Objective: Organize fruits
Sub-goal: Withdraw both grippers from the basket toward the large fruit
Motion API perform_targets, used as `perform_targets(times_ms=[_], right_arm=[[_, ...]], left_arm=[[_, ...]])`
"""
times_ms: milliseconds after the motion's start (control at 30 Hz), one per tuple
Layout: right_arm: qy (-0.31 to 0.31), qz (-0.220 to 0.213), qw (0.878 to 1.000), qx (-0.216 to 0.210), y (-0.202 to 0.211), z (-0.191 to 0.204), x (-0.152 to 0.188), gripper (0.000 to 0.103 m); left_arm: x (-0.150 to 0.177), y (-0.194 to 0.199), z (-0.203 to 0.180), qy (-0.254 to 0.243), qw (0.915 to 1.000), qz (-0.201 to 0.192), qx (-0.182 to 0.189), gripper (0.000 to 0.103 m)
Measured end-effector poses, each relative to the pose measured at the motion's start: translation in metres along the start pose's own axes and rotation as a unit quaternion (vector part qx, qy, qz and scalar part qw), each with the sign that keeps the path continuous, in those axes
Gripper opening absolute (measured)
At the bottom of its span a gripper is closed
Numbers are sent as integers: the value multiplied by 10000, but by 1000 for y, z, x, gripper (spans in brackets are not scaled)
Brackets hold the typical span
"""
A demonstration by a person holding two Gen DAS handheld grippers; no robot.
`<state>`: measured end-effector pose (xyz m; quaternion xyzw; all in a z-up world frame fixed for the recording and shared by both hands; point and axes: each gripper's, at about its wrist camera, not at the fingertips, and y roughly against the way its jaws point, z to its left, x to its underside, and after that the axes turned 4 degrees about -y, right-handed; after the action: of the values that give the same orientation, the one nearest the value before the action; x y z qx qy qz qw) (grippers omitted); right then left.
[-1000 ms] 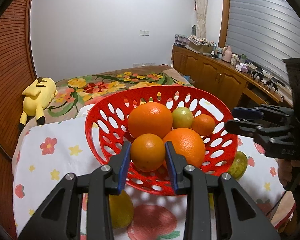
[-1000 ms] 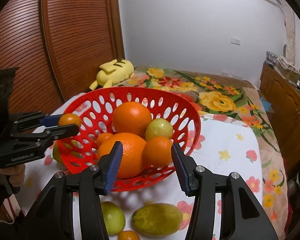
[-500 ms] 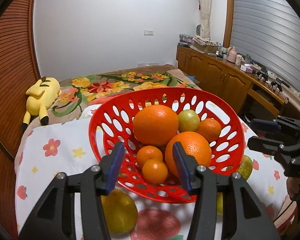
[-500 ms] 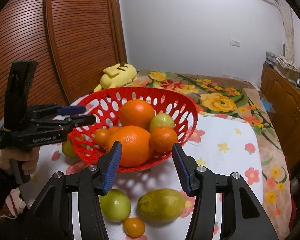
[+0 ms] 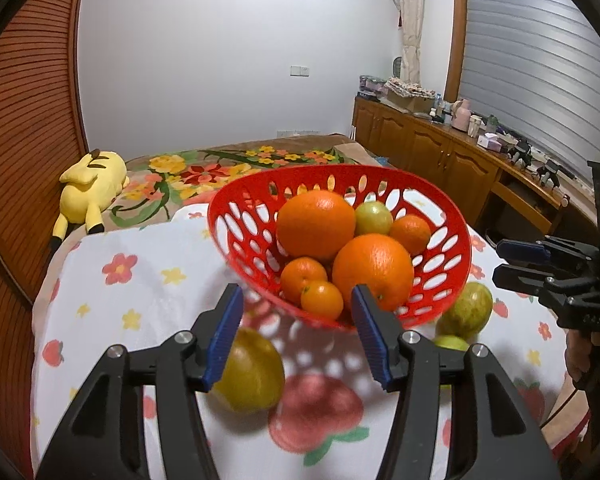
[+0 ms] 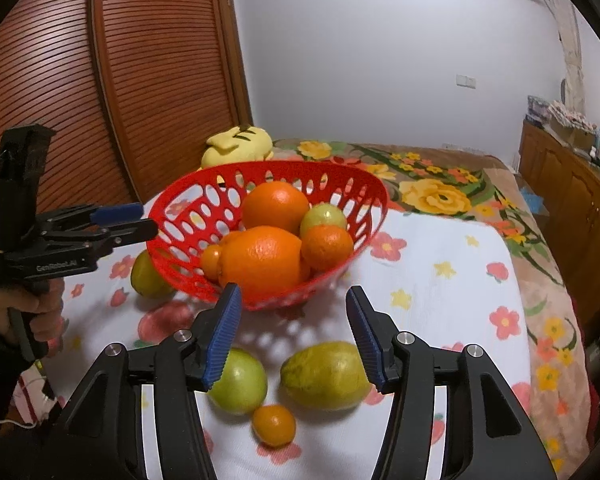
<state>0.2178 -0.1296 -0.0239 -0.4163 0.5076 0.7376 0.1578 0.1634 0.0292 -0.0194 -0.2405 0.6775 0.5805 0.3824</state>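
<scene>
The left gripper (image 5: 298, 334) stands wide open and empty, its blue pads (image 5: 224, 334) spread just short of the red basket (image 5: 236, 216), with a yellow-green fruit (image 5: 252, 376) lying on the flowered cloth (image 5: 140, 280) directly below its left finger. The right gripper (image 6: 294, 338) is likewise wide and holds nothing; under it, on the cloth, lie a green apple-like fruit (image 6: 242, 384), an oval green-yellow fruit (image 6: 326, 376) and a small tangerine (image 6: 274, 424), the three close together. The basket already carries two large oranges (image 5: 374, 266), several tangerines and a green fruit (six or so in all, some partly hidden).

The step in hand looks like a pause between loads: both tools free, four fruits left outside the basket. The next move probably calls for lowering one gripper over a loose fruit, most likely the left over the yellow-green one, centring the pads on its widest part and closing gently, since round fruit may roll on the soft cloth.
</scene>
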Motion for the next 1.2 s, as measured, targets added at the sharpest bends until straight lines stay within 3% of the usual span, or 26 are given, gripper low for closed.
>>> perform_targets(times_ms=[533, 1200], right_arm=[[-259, 287, 9992, 115, -13, -18, 26, 61], [-391, 600, 9968, 366, -40, -28, 39, 72]], left_arm=[[45, -8, 18, 396, 9989, 249, -81, 57], [62, -24, 25, 433, 9974, 408, -395, 64]])
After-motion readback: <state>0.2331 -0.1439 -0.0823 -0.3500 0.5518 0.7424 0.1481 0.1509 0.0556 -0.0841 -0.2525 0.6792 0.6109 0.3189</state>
